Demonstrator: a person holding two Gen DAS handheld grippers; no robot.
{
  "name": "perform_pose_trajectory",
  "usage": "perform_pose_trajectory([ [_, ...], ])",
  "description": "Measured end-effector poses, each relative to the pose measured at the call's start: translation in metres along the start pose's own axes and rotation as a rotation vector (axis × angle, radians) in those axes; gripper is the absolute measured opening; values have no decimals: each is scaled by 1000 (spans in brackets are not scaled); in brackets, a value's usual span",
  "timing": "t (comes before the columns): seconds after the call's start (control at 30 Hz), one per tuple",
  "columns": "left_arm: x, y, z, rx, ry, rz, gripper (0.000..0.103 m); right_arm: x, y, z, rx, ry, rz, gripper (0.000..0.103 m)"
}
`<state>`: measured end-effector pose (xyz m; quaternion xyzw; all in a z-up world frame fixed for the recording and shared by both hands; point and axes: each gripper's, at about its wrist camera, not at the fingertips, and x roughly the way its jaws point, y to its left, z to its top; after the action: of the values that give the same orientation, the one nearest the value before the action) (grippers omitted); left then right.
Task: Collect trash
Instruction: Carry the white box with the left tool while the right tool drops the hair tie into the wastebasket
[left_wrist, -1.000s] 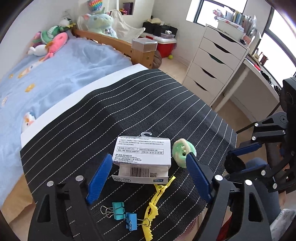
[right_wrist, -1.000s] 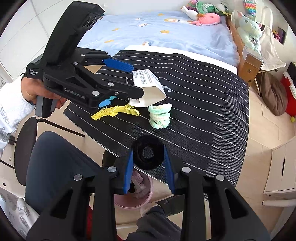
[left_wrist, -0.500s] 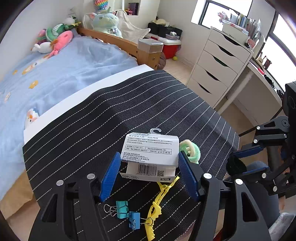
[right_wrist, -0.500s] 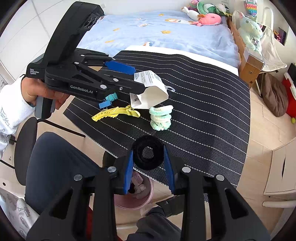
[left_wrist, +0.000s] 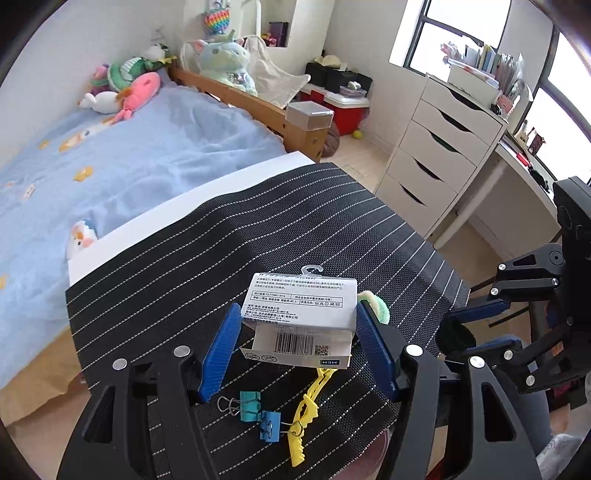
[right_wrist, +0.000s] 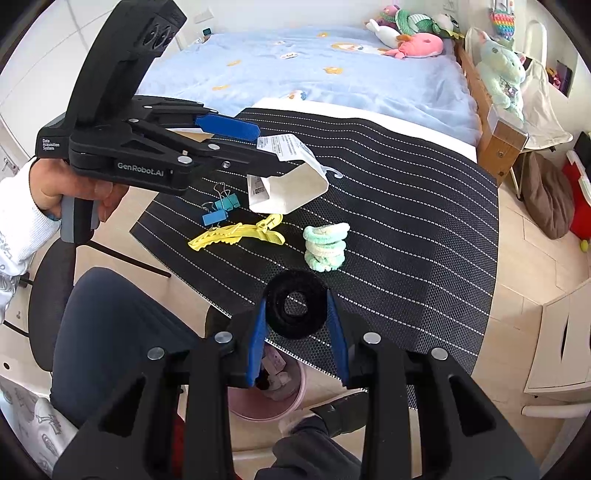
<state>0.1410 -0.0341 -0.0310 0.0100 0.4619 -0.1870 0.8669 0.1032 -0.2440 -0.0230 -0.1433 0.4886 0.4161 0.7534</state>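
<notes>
- Far left of the right wrist view: a bare hand (right_wrist: 70, 192) in a white sleeve grips the handle of the left gripper (right_wrist: 266, 147), which reaches rightward over the black striped mat (right_wrist: 406, 229).
- Left gripper: blue pads (left_wrist: 221, 347) pinch a folded white paper package (left_wrist: 301, 317) from both sides; the package is lifted, its lower flap with the barcode hanging free above the mat. In the right wrist view the package (right_wrist: 291, 184) curls down from the jaws, just over the clutter.
- On the mat beneath the package, near edge: two small binder clips (right_wrist: 219, 208), teal and blue, touching each other; just right of them a yellow hair clip (right_wrist: 236, 238) lying flat.
- Right of the hair clip, apart from it: a stack of pale green and white scrunchies (right_wrist: 327, 245) resting on the mat.
- Nearer the camera, at the mat's near edge: right gripper (right_wrist: 297, 314), pads pressed onto a black fuzzy scrunchie (right_wrist: 295, 304), held up off the mat.
- Below the right gripper, on the floor: a pink waste bin (right_wrist: 273, 398) with some scraps inside, partly hidden by the jaws.
- Left of the bin: the person's dark trouser leg (right_wrist: 110, 325) and a chair seat.
- Far side, beyond the mat: a bed with a blue cover (right_wrist: 314, 74) and plush toys at its head.
- Far right in the left wrist view: a white drawer unit (left_wrist: 439, 147).
</notes>
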Motion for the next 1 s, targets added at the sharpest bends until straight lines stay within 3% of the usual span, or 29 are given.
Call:
perform_pose_trajectory([
  [0.33,-39,-13,-9,-8,-41,32,62,-19,10,0,-20,-44,4,31],
  [1.0,-110,-68,-67,-7,-130,41,62,-70,58,-33,-92,-122,37,31],
])
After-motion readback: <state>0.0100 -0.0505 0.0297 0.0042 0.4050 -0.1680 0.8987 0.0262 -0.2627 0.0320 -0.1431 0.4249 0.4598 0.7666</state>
